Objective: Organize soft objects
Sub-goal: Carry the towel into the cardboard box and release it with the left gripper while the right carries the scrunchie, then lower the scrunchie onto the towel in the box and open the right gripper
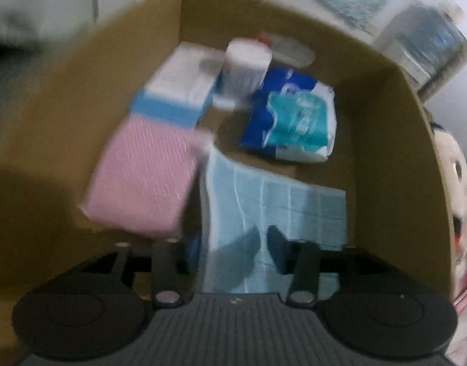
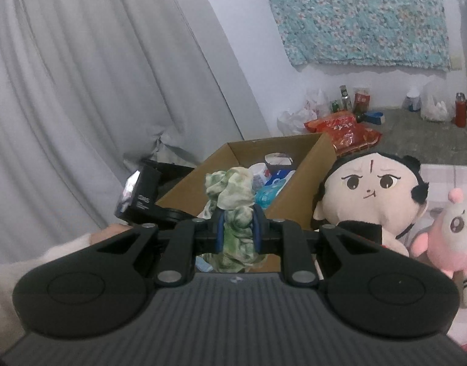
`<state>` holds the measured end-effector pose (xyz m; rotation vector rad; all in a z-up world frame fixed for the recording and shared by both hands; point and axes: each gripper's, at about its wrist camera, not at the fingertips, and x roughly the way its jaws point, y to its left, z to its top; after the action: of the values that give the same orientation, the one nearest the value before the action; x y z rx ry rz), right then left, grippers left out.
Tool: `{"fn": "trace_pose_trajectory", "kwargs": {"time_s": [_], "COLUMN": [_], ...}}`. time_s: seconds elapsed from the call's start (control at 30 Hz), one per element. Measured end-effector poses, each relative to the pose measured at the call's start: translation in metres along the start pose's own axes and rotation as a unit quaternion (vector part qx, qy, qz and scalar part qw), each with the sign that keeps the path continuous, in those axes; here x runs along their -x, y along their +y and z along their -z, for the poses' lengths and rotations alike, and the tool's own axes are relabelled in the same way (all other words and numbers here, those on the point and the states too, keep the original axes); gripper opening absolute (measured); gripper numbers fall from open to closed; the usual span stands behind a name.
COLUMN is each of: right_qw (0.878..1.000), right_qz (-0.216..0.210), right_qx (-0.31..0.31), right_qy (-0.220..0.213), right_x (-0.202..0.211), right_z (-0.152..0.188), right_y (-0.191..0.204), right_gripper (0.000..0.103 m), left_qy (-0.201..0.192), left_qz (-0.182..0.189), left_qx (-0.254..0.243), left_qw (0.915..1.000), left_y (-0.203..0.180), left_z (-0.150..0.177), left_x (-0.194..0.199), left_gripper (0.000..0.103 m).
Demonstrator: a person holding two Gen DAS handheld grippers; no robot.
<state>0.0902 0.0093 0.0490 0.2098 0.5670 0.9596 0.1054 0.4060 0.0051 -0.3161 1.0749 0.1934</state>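
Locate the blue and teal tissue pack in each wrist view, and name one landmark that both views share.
Left wrist view: the tissue pack lies right of centre on the floor of the cardboard box.
Right wrist view: the tissue pack shows partly, inside the box, behind the green cloth.
Shared landmark: the cardboard box.

Cardboard box point(image 2: 320, 152) on floor point(image 2: 416, 140)

Black tool point(image 2: 238, 231) with ribbed grey body, round side discs, silver screws, blue-edged finger pads point(image 2: 220, 231); white sleeve point(image 2: 59, 250)
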Motion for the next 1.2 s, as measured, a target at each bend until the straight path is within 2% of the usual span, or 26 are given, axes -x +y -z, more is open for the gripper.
{"fn": "trace_pose_trajectory", "kwargs": {"time_s": [0.03, 0.07, 0.1, 0.13, 0.17, 0.2, 0.27, 0.43, 0.47, 0.5, 0.77, 1.03, 1.13, 1.2], "right_qw": [1.000, 1.000, 1.000, 1.000, 1.000, 1.000, 1.000, 1.000, 1.000, 1.000, 1.000, 1.000, 0.999, 0.999], "right_qz": [-0.001, -0.003, -0.005, -0.006, -0.007, -0.007, -0.009, -0.011, -0.009, -0.008, -0.005, -0.010, -0.018, -0.018], "right_qx": [0.001, 0.000, -0.003, -0.004, -0.005, -0.006, -0.007, -0.013, -0.012, -0.010, -0.014, -0.011, -0.006, 0.004], "right_qy": [0.000, 0.001, 0.000, 0.001, 0.002, 0.001, 0.003, 0.009, 0.008, 0.009, 0.016, 0.019, 0.030, 0.039], "right_x": [-0.001, -0.001, -0.002, -0.001, -0.002, -0.002, -0.003, -0.008, -0.009, -0.010, -0.019, -0.029, -0.041, -0.052], "right_z": [0.000, -0.001, 0.000, 0.000, 0.001, 0.001, 0.003, 0.005, 0.005, 0.004, 0.009, 0.005, -0.004, -0.012], "right_y": [0.000, -0.002, -0.003, -0.001, -0.002, -0.002, -0.001, -0.004, -0.005, -0.006, -0.016, -0.011, -0.004, 0.003], "right_gripper": [0.018, 0.018, 0.018, 0.018, 0.018, 0.018, 0.018, 0.019, 0.019, 0.019, 0.019, 0.019, 0.019, 0.019], "left_qy": [-0.018, -0.043, -0.057, -0.062, -0.063, -0.058, -0.034, 0.026, 0.052, 0.059, 0.029, -0.001, -0.003, -0.051], "left_qz": [-0.024, -0.054, -0.068, -0.074, -0.076, -0.068, -0.050, -0.014, -0.011, -0.007, -0.039, -0.043, -0.024, -0.010], "left_qx": [-0.033, -0.064, -0.087, -0.109, -0.130, -0.153, -0.186, -0.177, -0.164, -0.152, -0.123, -0.105, -0.088, -0.088], "left_qw": [0.9990, 0.9955, 0.9923, 0.9893, 0.9867, 0.9843, 0.9808, 0.9838, 0.9850, 0.9865, 0.9912, 0.9936, 0.9958, 0.9948], "left_y": [-0.006, -0.011, -0.013, -0.016, -0.021, -0.026, -0.035, -0.050, -0.049, -0.046, -0.049, -0.048, -0.040, -0.035], "left_z": [0.002, 0.006, 0.007, 0.007, 0.008, 0.011, 0.010, -0.017, -0.025, -0.031, -0.046, -0.055, -0.059, -0.059], "left_x": [0.009, 0.020, 0.026, 0.032, 0.035, 0.035, 0.022, -0.033, -0.045, -0.052, -0.067, -0.071, -0.059, -0.027], "left_gripper": [0.066, 0.066, 0.064, 0.058, 0.046, 0.041, 0.021, 0.019, 0.018, 0.019, 0.014, 0.012, 0.010, 0.011]}}
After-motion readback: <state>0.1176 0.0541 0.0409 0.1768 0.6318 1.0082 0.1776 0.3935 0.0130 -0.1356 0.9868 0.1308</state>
